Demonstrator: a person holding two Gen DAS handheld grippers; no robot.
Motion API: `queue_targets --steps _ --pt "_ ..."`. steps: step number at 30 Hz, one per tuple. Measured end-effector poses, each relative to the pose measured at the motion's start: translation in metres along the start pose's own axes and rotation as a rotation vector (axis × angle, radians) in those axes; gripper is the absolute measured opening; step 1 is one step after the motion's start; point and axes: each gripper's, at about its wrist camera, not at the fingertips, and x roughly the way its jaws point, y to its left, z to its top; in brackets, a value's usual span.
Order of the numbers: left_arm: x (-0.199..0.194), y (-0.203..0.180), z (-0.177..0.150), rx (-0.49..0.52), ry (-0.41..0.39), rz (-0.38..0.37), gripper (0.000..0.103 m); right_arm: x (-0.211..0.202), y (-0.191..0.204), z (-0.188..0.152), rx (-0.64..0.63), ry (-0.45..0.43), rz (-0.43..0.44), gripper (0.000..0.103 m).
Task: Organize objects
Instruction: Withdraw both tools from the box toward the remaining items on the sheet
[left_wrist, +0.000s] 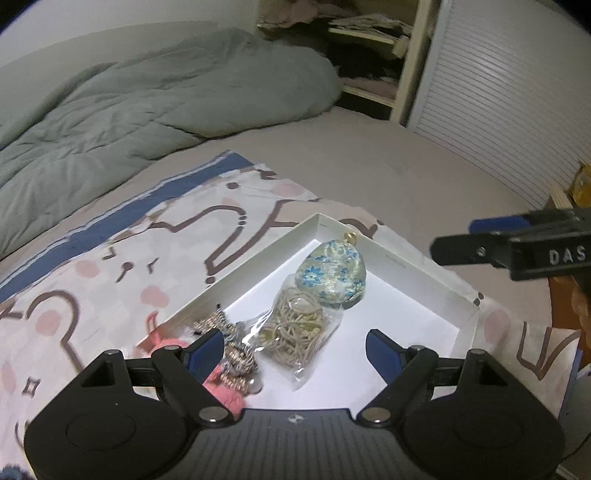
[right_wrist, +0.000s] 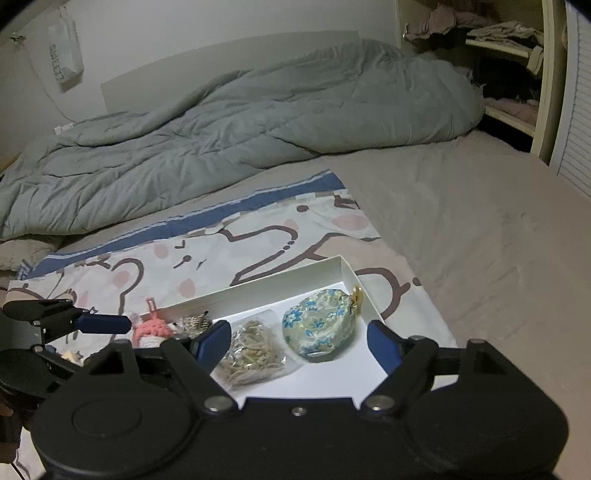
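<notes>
A shallow white box (left_wrist: 417, 271) (right_wrist: 288, 278) lies on a cartoon-print cloth on the bed. In it are a floral fabric pouch (left_wrist: 332, 275) (right_wrist: 317, 326) with a gold clasp, a clear bag of beige hair ties (left_wrist: 295, 328) (right_wrist: 255, 350), silver spiral hair ties (left_wrist: 236, 350) (right_wrist: 195, 321) and a pink knitted item (left_wrist: 221, 384) (right_wrist: 153, 328). My left gripper (left_wrist: 295, 350) is open and empty, hovering over the box. My right gripper (right_wrist: 299, 341) is open and empty over the box's near side. The right gripper's finger (left_wrist: 509, 247) shows at the right of the left wrist view.
The cartoon-print cloth (left_wrist: 110, 266) (right_wrist: 207, 254) covers the near part of the beige mattress (left_wrist: 369, 173) (right_wrist: 480, 229). A grey-green duvet (left_wrist: 147, 107) (right_wrist: 221, 133) is bunched at the back. Shelves with clothes (left_wrist: 369, 40) (right_wrist: 509, 55) stand at the back right.
</notes>
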Motion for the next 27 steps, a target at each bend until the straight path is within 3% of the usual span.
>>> queue_targets --steps 14,22,27 --pt "-0.06 -0.008 -0.025 -0.132 -0.073 0.079 0.093 -0.05 0.009 -0.03 0.001 -0.049 0.026 0.083" --pt "-0.083 -0.013 -0.042 -0.174 -0.118 0.111 0.103 -0.073 0.013 -0.048 -0.024 -0.075 0.028 0.089" --pt "-0.092 -0.016 -0.055 -0.178 -0.136 0.111 0.103 -0.081 0.016 -0.058 -0.039 -0.083 0.018 0.093"
